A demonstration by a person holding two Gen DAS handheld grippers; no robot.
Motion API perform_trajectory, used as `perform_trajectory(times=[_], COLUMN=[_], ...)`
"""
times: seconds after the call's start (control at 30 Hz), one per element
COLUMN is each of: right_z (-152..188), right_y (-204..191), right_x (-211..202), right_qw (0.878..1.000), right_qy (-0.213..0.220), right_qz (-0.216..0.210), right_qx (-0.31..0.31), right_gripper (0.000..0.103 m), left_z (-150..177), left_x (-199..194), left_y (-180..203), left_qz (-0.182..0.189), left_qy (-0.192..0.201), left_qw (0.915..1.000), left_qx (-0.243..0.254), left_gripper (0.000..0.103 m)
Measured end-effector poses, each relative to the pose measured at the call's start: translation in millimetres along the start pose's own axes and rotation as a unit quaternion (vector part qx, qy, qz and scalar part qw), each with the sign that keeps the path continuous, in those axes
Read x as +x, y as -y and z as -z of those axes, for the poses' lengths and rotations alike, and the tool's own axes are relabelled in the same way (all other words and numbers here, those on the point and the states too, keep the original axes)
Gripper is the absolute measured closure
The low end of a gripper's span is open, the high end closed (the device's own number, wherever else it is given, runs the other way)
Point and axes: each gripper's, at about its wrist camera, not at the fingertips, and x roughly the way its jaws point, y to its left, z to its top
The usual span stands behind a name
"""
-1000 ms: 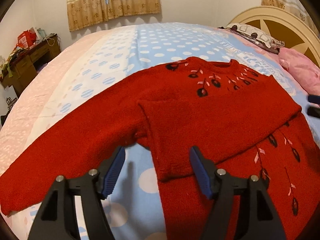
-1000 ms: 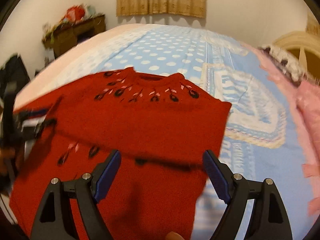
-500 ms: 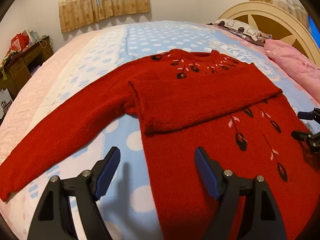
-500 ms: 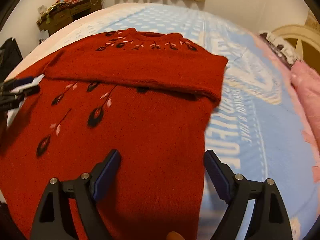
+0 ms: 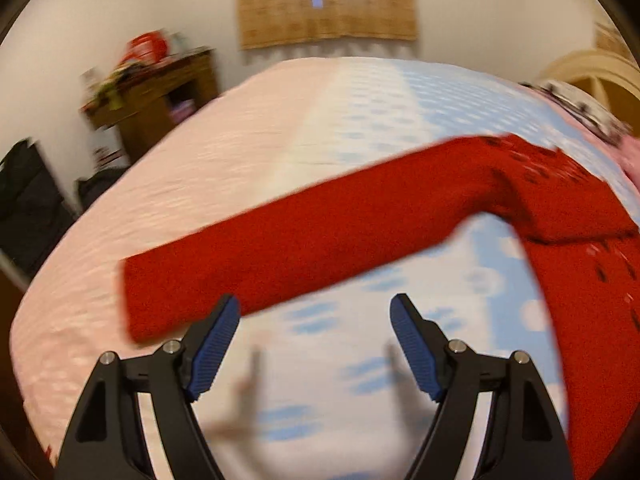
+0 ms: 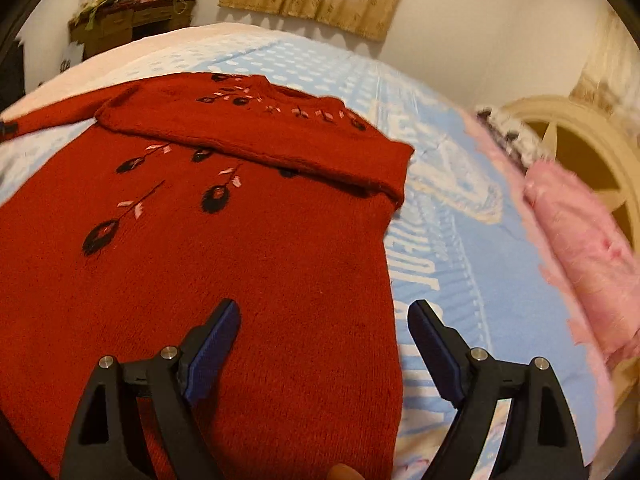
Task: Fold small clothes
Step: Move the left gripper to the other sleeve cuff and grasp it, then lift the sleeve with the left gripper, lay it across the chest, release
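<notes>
A red knit sweater (image 6: 224,248) with black and pink leaf embroidery lies flat on the bed. One sleeve (image 6: 256,140) is folded across its chest. The other sleeve (image 5: 320,236) stretches out to the left over the bedspread, its cuff (image 5: 140,296) at the far left. My left gripper (image 5: 316,328) is open and empty, above the bedspread just below that sleeve, near the cuff end. My right gripper (image 6: 324,332) is open and empty, over the sweater's right side edge near the hem.
The bed has a pink and blue dotted bedspread (image 5: 248,152). A pink blanket (image 6: 580,248) and a cream headboard (image 6: 592,148) are at the right. A cluttered wooden desk (image 5: 152,92) stands beyond the bed's left side, under a curtained window (image 5: 324,8).
My left gripper has swung left, from over the sweater's body to the outstretched sleeve near its cuff. My right gripper has shifted right to the sweater's side edge. Both stay open.
</notes>
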Motion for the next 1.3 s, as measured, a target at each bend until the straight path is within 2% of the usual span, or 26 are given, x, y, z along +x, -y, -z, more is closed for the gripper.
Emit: perform_trajectory(times=[0.1, 0.17, 0.27, 0.43, 0.53, 0.6, 0.67, 0.73, 0.8, 0.87, 1.03, 1.3], right_z=[1.0, 1.9, 2.6, -5.0, -13.3, -20.1, -25.2, -30.0, -33.7, -37.2, -43.2, -43.4], right_y=[1.4, 3.3, -0.5, -11.8, -13.8, -15.8, -18.6, -24.2, -29.2, -34.1, -49.4, -55.5], right_x=[-2.8, -6.2, -12.8, -27.0, -40.1, -49.8, -55.8, -60.0, -61.6, -61.6, -63.8, -64.5], right_qw=[1.0, 1.0, 1.0, 0.999, 0.997, 0.996, 0.995, 0.994, 0.993, 0.992, 0.988, 0.987], right_qy=[0.0, -0.003, 0.002, 0.013, 0.027, 0.037, 0.046, 0.052, 0.058, 0.065, 0.073, 0.072], right_qz=[-0.003, -0.015, -0.026, -0.048, -0.066, -0.079, -0.089, -0.099, -0.106, -0.113, -0.134, -0.142], right_qx=[0.002, 0.01, 0.009, -0.008, -0.006, -0.003, -0.002, -0.003, -0.004, -0.003, -0.005, -0.009], right_gripper=[0.016, 0.016, 0.016, 0.016, 0.016, 0.016, 0.016, 0.016, 0.016, 0.016, 0.016, 0.016], left_z=[-2.1, -3.4, -5.5, -12.4, -15.9, -14.4, -12.7, -12.5, -13.6, -13.9, -17.2, -43.7], left_x=[5.1, 9.9, 22.9, 47.3, 64.9, 71.4, 72.6, 72.6, 70.2, 65.8, 50.0, 19.6], left_y=[-43.9, -69.4, -99.6, -110.4, -108.5, -111.2, -110.5, -112.4, -116.4, -120.6, -122.4, -116.0], left_qz=[-0.06, -0.086, -0.1, -0.085, -0.059, -0.046, -0.045, -0.042, -0.036, -0.019, -0.007, 0.033], left_qy=[0.002, 0.003, -0.001, -0.017, -0.038, -0.049, -0.058, -0.057, -0.058, -0.06, -0.046, -0.006], left_qw=[0.9974, 0.9938, 0.9878, 0.9856, 0.9858, 0.9845, 0.9834, 0.9827, 0.9824, 0.9818, 0.9834, 0.9819], left_qx=[-0.041, -0.071, -0.12, -0.145, -0.153, -0.162, -0.166, -0.171, -0.174, -0.179, -0.175, -0.186], left_gripper=[0.023, 0.023, 0.023, 0.023, 0.025, 0.036, 0.042, 0.054, 0.088, 0.089, 0.09, 0.091])
